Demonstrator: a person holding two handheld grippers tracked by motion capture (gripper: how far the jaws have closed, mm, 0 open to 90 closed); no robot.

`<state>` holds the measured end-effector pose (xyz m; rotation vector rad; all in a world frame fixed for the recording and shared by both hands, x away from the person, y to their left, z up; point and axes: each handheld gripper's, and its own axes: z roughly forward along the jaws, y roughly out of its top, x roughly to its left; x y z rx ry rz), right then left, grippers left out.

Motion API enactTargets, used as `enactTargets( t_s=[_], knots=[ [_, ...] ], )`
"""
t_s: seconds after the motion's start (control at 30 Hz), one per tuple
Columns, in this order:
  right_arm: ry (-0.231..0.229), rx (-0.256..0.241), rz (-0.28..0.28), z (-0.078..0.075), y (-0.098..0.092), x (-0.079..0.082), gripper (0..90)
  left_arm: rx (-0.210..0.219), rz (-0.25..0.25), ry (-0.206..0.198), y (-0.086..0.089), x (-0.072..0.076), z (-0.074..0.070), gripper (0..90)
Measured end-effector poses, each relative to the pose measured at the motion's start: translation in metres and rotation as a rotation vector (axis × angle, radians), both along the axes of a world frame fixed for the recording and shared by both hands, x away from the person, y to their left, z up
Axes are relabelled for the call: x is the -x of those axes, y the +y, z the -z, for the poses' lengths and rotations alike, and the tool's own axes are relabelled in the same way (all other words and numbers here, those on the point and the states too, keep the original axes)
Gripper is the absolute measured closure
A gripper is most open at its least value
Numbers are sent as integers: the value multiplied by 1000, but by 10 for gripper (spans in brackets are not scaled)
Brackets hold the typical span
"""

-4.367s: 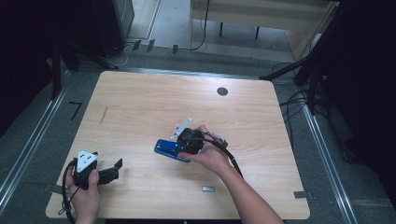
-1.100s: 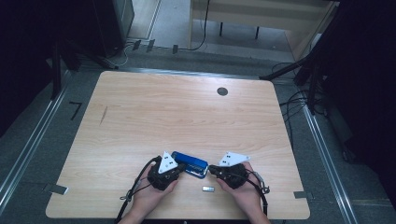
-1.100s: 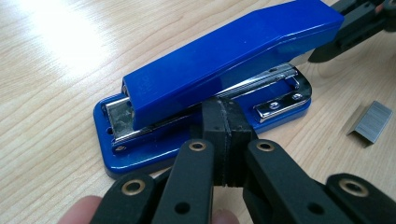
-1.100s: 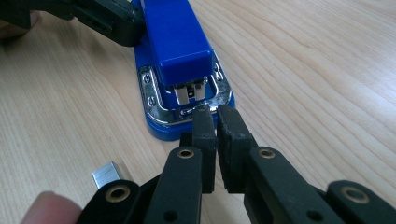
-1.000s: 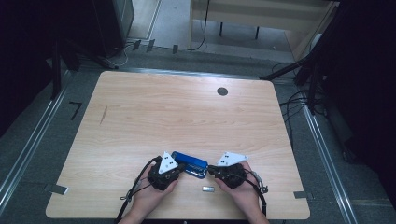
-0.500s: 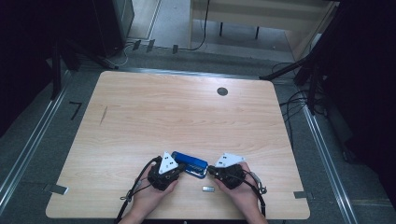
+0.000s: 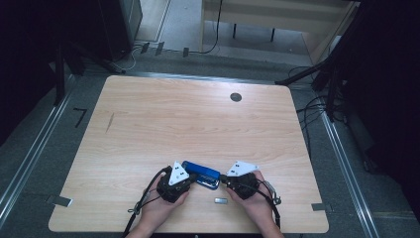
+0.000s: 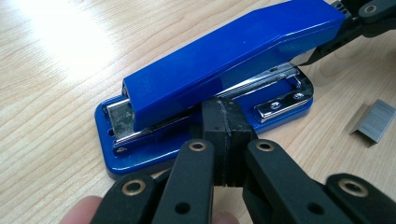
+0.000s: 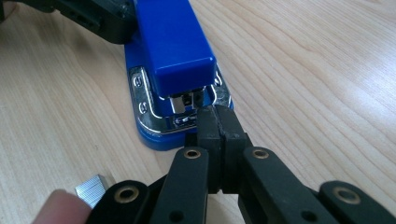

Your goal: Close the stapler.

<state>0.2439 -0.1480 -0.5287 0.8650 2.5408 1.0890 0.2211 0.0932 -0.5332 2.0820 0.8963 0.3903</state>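
Observation:
A blue stapler (image 7: 200,175) lies flat near the table's front edge, between my two grippers. My left gripper (image 7: 191,181) is shut, and its joined tips (image 8: 226,133) press against the long side of the stapler (image 8: 224,60), at the base. My right gripper (image 7: 222,181) is also shut. Its tips (image 9: 217,126) touch the front end of the stapler (image 9: 173,42), just under the blue top's nose. Nothing sits between either pair of jaws. The stapler's top is down, with the metal magazine showing under it.
A small strip of staples (image 7: 220,201) lies on the wood just in front of the stapler, also seen as staples (image 8: 373,120) and staples (image 9: 93,189). A dark round grommet (image 7: 236,97) sits at the far right of the wooden table (image 7: 198,124).
Earlier the right hand held the stapler mid-table with the left gripper far left; the stapler now lies nearer the front. Over the last second the right gripper slid left up to the stapler's end.

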Motion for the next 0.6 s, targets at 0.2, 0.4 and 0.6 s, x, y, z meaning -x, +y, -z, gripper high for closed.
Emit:
enactTargets(
  t_s=[0.2, 0.4, 0.6],
  knots=[
    [-3, 2, 7, 0, 1, 0, 900, -8, 1, -5, -1, 1, 0, 900],
    [-3, 12, -5, -1, 1, 0, 900, -8, 3, -6, -1, 0, 0, 900],
    [-7, 24, -25, -2, 2, 3, 900, -9, 1, -9, -1, 1, 0, 900]
  ],
)
